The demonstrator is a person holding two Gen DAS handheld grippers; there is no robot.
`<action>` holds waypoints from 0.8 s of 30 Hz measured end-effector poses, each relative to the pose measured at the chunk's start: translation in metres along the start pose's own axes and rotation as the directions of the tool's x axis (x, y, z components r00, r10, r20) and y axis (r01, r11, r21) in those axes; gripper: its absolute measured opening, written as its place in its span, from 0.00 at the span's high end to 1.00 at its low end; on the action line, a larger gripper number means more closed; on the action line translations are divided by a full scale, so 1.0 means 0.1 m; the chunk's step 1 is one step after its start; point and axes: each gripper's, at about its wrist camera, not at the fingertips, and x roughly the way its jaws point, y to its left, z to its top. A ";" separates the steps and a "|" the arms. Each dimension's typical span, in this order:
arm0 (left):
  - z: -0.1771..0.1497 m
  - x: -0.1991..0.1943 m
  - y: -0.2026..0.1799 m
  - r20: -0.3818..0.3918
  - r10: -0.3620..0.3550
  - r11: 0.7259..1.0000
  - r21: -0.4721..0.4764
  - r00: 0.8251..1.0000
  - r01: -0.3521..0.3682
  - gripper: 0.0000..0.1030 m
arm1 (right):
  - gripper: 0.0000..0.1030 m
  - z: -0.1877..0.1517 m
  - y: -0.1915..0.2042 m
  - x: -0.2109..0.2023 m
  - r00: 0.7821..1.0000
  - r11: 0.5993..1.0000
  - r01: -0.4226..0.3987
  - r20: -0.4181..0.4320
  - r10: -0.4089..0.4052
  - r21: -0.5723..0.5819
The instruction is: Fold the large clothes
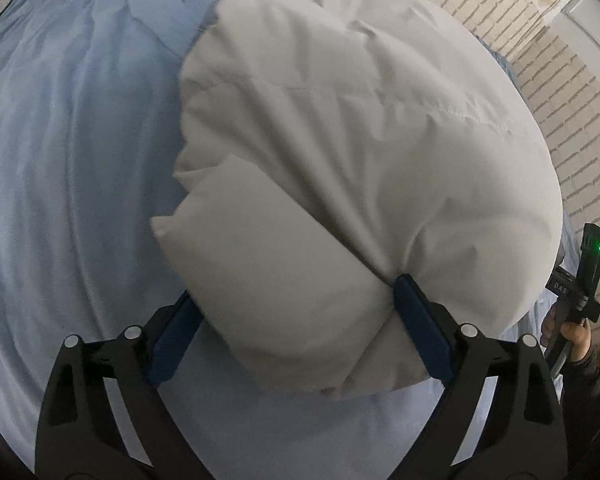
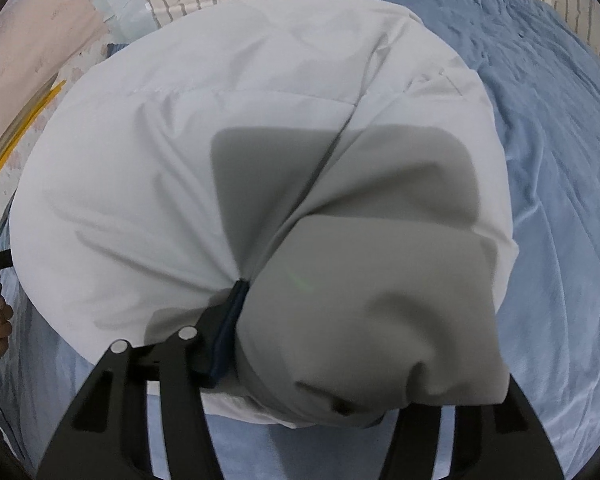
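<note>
Both claws, left (image 1: pixel 296 328) and right (image 2: pixel 320 344), clamp padded white garment (image 1: pixel 360 140) folds

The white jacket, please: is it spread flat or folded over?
Folded over: the white jacket lies bunched in puffy layers, both grippers' jaws closed on its edge.

We see soft, even indoor light, no glare | a grey square shadow on the puffy white padded garment (image 2: pixel 260 140) just ahead of the jaws | slight motion blur | heavy fisheye bending, black vignette at corners.
</note>
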 end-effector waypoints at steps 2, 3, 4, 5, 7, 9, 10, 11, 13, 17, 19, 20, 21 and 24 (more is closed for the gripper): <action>0.09 0.07 -0.08 -0.015 0.020 0.999 0.026 1.000 -0.019 0.12 | 0.45 0.03 -0.01 -0.01 1.000 1.000 -0.005 -0.004 0.005 0.013; 0.12 0.11 -0.11 -0.022 0.034 0.999 0.043 0.999 -0.033 0.10 | 0.44 0.04 -0.04 0.00 1.000 1.000 -0.009 -0.008 0.009 0.022; 0.15 0.16 -0.14 -0.028 0.058 0.997 0.062 0.998 -0.056 0.03 | 0.44 0.07 -0.09 0.02 1.000 1.000 -0.013 -0.013 0.014 0.027; 0.18 0.20 -0.14 -0.033 0.088 0.994 0.068 0.996 -0.086 0.03 | 0.44 0.08 -0.10 0.02 1.000 0.999 -0.014 -0.016 0.015 0.030; 0.19 0.22 -0.14 -0.049 0.103 0.992 0.080 0.994 -0.099 0.03 | 0.43 0.09 -0.10 0.02 1.000 0.999 -0.012 -0.023 0.013 0.030; 0.21 0.21 -0.24 -0.029 0.155 0.980 0.128 0.988 -0.150 0.03 | 0.43 0.12 -0.07 0.04 1.000 1.000 -0.005 -0.028 0.006 0.028; 0.19 0.19 -0.31 -0.006 0.200 0.967 0.165 0.980 -0.197 0.05 | 0.43 0.11 -0.05 0.04 1.000 1.000 -0.002 -0.030 0.003 0.030; 0.17 0.18 -0.39 0.010 0.231 0.953 0.198 0.973 -0.229 0.10 | 0.43 0.12 -0.04 0.05 0.999 0.999 0.003 -0.034 -0.002 0.034; 0.17 0.17 -0.51 0.011 0.255 0.938 0.239 0.967 -0.250 0.27 | 0.44 0.17 0.01 0.06 0.999 0.999 0.023 -0.042 -0.021 0.036; 0.16 0.20 -0.63 0.020 0.340 0.896 0.296 0.940 -0.330 0.30 | 0.45 0.21 0.10 0.08 0.997 0.998 0.054 -0.063 -0.052 0.033; 0.16 0.20 -0.58 0.010 0.337 0.900 0.290 0.942 -0.325 0.30 | 0.45 0.23 0.13 0.10 0.995 0.997 0.069 -0.076 -0.067 0.029; 0.16 0.20 -0.57 0.007 0.333 0.903 0.285 0.943 -0.321 0.30 | 0.45 0.24 0.13 0.11 0.994 0.997 0.072 -0.080 -0.069 0.031; 0.16 0.20 -0.54 0.007 0.332 0.905 0.280 0.943 -0.321 0.30 | 0.45 0.25 0.13 0.13 0.994 0.996 0.078 -0.084 -0.075 0.033; 0.22 0.28 -0.60 0.007 0.342 0.903 0.275 0.940 -0.330 0.30 | 0.45 0.28 0.20 0.19 0.990 0.993 0.116 -0.089 -0.114 0.020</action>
